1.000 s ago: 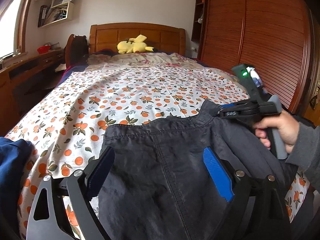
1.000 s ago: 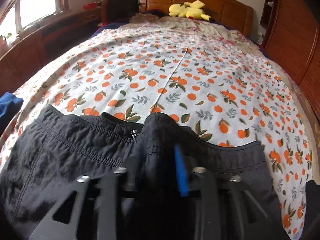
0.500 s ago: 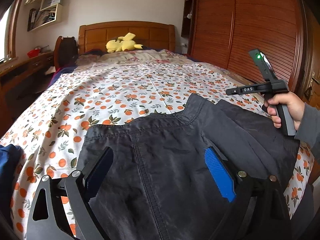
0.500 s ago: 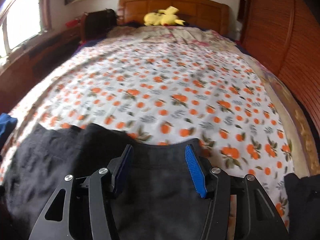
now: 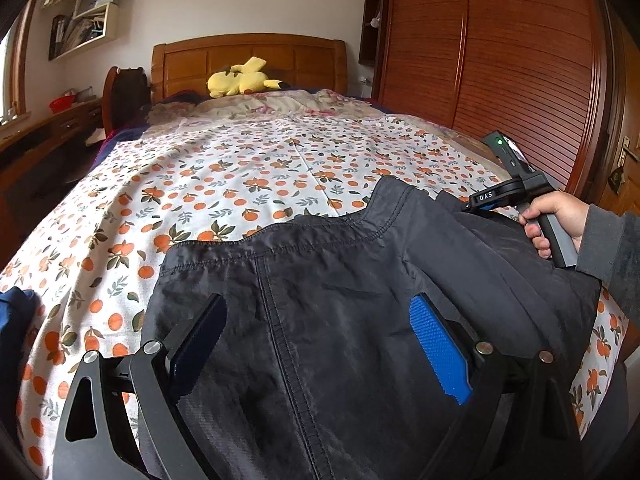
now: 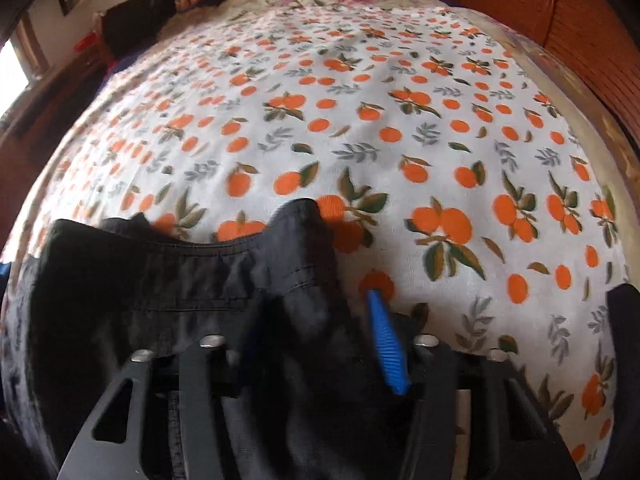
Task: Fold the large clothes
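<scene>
A: Where were the trousers?

B: At the near end of the bed, on the orange-print sheet. The dark garment lay with its stitched waistband toward the headboard and its length running back toward the cameras, out of view below both frames.

A: And the left claw?

B: Its pads stood wide apart over the flat middle of the cloth, either side of the long seam. Nothing was pinched between them.

A: The right claw?

B: It had just been closing. A raised fold at the waistband's right corner sat between its pads, and they looked pressed on it, though that view was blurred. In the left wrist view the person's right hand held the handle at the trousers' far right edge.

A: How about edges and room?

B: The waistband edge ran crosswise, rising to a peak at that right corner. Beyond it the sheet lay bare up to the pillows and the yellow plush toy. A blue garment lay at the left edge, apart from the trousers. The wardrobe stood close along the right side.
</scene>
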A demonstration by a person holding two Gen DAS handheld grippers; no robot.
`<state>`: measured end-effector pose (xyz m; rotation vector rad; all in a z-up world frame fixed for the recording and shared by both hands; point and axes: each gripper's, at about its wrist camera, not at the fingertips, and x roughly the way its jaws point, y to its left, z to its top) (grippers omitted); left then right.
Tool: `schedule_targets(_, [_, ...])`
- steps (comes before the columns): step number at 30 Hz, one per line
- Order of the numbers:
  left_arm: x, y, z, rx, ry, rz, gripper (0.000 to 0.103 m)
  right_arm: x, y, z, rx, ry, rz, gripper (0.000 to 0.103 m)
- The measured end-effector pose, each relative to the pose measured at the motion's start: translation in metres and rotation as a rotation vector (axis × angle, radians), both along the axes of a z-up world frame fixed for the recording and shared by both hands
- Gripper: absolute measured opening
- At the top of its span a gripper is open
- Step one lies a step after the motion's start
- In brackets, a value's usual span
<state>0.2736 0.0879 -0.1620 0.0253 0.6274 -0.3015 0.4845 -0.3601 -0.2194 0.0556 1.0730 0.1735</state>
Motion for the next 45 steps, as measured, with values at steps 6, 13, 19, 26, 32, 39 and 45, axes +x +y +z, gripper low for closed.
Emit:
schedule_targets(6, [0.0,-0.003,0.0,0.004,-0.004,-0.01,0.094,-0.008,0.005,0.025,-0.101,-0.131,-0.027,0.004])
schedule_targets(13, [-0.004,-0.003,0.003,0.006,-0.013,-0.014,0.094,-0.007,0.001,0.027,-0.172,-0.14,-0.11,0.01])
schedule_targets(19, [-0.014,-0.01,0.01,0.014,-0.033,-0.026,0.094,-0.033,0.003,0.047,-0.186,-0.198,-0.08,0.023])
schedule_targets(26, [-0.029,-0.024,0.015,0.03,-0.053,-0.046,0.094,-0.094,0.005,0.068,-0.147,-0.245,0.003,0.035])
schedule_targets(32, [-0.048,-0.039,0.014,0.041,-0.061,-0.072,0.094,-0.156,0.011,0.063,-0.126,-0.237,0.08,0.036])
schedule_targets(39, [-0.069,-0.055,0.008,0.042,-0.052,-0.096,0.094,-0.216,0.001,0.063,-0.122,-0.261,0.088,0.064])
schedule_targets(45, [-0.087,-0.071,-0.003,0.046,-0.032,-0.121,0.094,-0.247,-0.022,0.058,-0.134,-0.268,0.027,0.072])
